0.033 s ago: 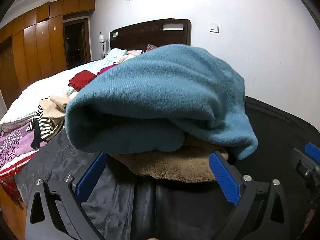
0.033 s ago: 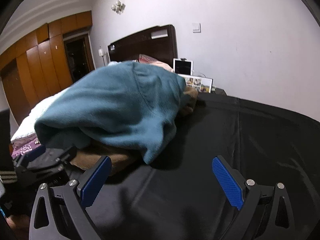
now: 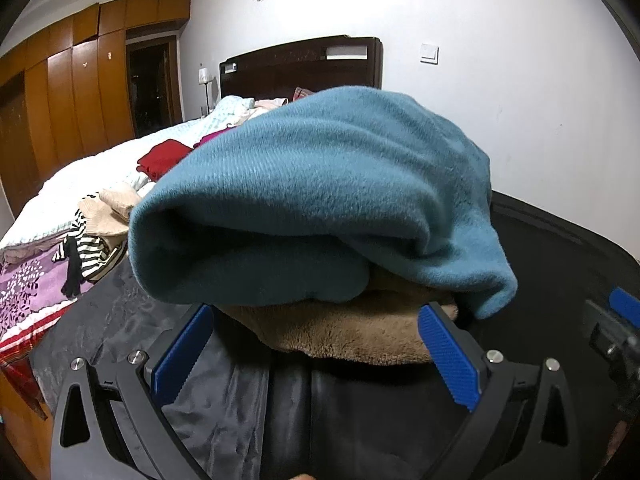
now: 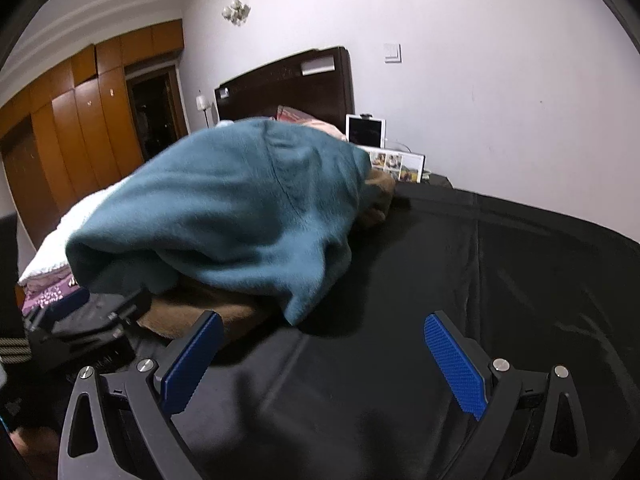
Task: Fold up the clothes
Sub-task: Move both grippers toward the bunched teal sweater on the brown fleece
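Our left gripper point(image 3: 316, 356) has its jaws spread as wide as they go, nothing pinched between the blue pads point(image 3: 448, 360); the near edge of a folded tan fleece garment point(image 3: 352, 332) sits just ahead, between the fingertips but not pressed by either. On top of that fleece lies a folded teal sweater point(image 3: 320, 200), bulky, its rolled fold facing us and one corner drooping off the right side onto the black cloth point(image 3: 560, 280) that covers the work surface.

Our right gripper point(image 4: 324, 360) is likewise fully open and empty, hovering over bare black cloth point(image 4: 480, 280). From here we see the same teal sweater point(image 4: 224, 216) to the left and ahead, stacked on the tan fleece garment point(image 4: 200, 312), and the left gripper point(image 4: 80, 316) poking in at the pile's near left edge.

Farther out, a bed point(image 3: 80, 184) runs along the left, strewn with unfolded clothes: a red garment point(image 3: 160, 158), a beige knit point(image 3: 112, 208), a black-and-white striped piece point(image 3: 88, 248). A dark wooden headboard point(image 3: 300, 64) stands against the white wall, with wooden wardrobe doors point(image 3: 60, 108) at far left. In the right wrist view a white tablet point(image 4: 366, 130) and a photo frame point(image 4: 396, 164) stand beyond the pile.
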Available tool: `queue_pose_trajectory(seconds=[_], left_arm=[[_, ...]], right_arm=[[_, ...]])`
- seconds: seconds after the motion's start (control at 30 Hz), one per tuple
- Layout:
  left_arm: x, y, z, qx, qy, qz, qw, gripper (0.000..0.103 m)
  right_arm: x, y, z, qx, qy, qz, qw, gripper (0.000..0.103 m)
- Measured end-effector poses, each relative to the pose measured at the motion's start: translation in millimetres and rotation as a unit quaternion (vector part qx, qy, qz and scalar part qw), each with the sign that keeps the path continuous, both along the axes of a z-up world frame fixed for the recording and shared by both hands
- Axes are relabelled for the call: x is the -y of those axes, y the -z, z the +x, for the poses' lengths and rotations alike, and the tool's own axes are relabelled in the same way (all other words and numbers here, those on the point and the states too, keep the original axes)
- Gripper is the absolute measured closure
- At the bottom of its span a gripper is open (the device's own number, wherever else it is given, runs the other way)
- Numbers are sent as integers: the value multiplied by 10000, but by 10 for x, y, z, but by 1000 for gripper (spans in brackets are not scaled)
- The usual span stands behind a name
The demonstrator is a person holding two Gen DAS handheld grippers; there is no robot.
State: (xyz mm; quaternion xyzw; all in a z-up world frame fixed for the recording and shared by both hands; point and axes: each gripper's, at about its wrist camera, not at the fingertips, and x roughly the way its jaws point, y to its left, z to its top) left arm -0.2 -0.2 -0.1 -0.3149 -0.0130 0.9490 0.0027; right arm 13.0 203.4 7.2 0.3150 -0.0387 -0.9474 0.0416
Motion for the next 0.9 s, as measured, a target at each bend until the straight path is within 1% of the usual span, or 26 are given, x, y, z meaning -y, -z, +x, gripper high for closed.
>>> queue_pose_trajectory(seconds=[0.13, 0.23, 0.3, 0.43, 0.5, 0.6, 0.67, 0.8, 0.9], left_arm=[[5, 3, -7, 40, 21, -59, 10000, 0], [52, 26, 15, 29, 52, -58, 10000, 0], [-11, 37, -25, 62, 39, -135, 9999, 0], [-49, 55, -61, 144, 52, -119, 9998, 0], [-47, 75, -73, 218, 141, -19, 9997, 0], [-42, 110, -91, 346, 336, 240, 9985, 0], [-38, 119, -78, 369, 417, 371, 9978, 0], [9, 108, -31, 322, 439, 492, 9973, 0], [71, 62, -45, 333, 352, 603, 9970, 0]], right_arm=[[50, -30, -76, -7, 27, 139, 9999, 1], [40, 73, -83, -11, 68, 213, 9997, 1], [1, 224, -100, 37, 90, 224, 9997, 1], [-35, 354, -150, 155, 130, 290, 9994, 1], [-59, 393, -153, 198, 148, 285, 9993, 1], [-106, 420, -113, 194, 206, 299, 9992, 1], [-93, 398, -124, 189, 255, 377, 9988, 1], [-85, 338, -88, 114, 251, 523, 9983, 1], [-78, 332, -55, 98, 258, 603, 9978, 1]])
